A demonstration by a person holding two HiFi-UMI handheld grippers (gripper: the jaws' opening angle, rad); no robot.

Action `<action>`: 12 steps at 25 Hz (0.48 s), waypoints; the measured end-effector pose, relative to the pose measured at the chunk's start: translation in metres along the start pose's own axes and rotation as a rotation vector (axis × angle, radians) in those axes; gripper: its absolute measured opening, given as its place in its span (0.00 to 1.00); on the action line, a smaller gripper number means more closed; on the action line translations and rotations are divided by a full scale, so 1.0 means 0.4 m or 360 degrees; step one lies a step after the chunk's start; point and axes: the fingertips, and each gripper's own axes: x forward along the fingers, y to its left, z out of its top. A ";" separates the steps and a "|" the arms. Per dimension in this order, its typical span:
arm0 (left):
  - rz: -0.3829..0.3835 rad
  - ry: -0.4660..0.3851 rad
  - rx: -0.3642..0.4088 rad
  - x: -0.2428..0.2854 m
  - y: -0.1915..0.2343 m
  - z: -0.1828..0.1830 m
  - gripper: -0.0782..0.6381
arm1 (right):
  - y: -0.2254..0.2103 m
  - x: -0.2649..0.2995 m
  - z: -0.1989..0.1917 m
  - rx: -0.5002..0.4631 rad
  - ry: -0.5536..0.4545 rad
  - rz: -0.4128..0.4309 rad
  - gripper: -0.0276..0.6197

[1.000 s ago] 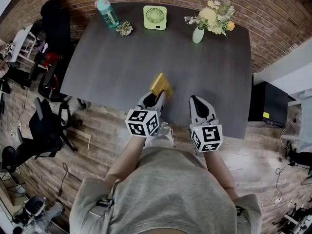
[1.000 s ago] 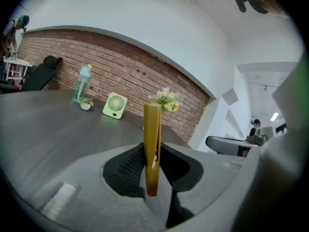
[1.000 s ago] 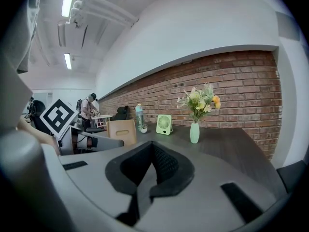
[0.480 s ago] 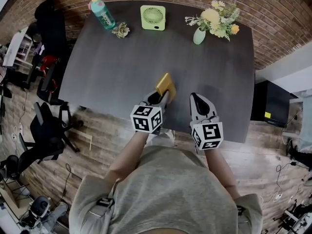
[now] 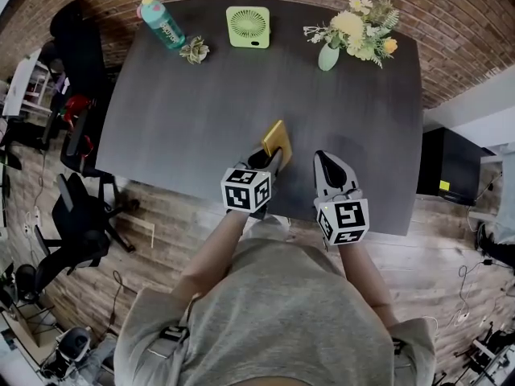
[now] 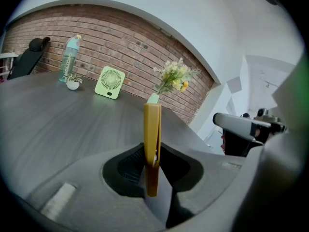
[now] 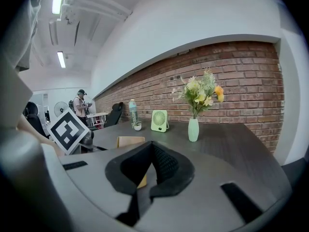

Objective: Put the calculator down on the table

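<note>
Head view: the left gripper (image 5: pixel 268 158), clamped on the yellow calculator (image 5: pixel 278 141) held edge-up, has advanced and sunk over the near edge of the table (image 5: pixel 201 95), so set-down looks close, while the right gripper (image 5: pixel 323 161) waits alongside, jaws together and empty.

The head view looks steeply down from high over the table (image 5: pixel 201 103), with the fan (image 5: pixel 248 26) at its far edge, while both gripper views skim low across it toward that fan.
</note>
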 end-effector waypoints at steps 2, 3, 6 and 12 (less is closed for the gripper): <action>-0.0007 0.0010 -0.0016 0.007 0.004 -0.005 0.23 | -0.004 0.003 -0.003 0.0006 0.0005 -0.0005 0.05; -0.0012 0.0010 -0.0027 0.010 0.005 -0.006 0.23 | -0.007 0.004 -0.005 0.0008 0.0008 -0.0008 0.05; -0.0027 0.0014 -0.0044 0.017 0.006 -0.007 0.23 | -0.012 0.006 -0.014 0.0014 0.0022 -0.0011 0.05; -0.0039 0.0043 -0.0062 0.035 0.016 -0.004 0.24 | -0.007 0.017 -0.016 0.0014 0.0032 0.0000 0.05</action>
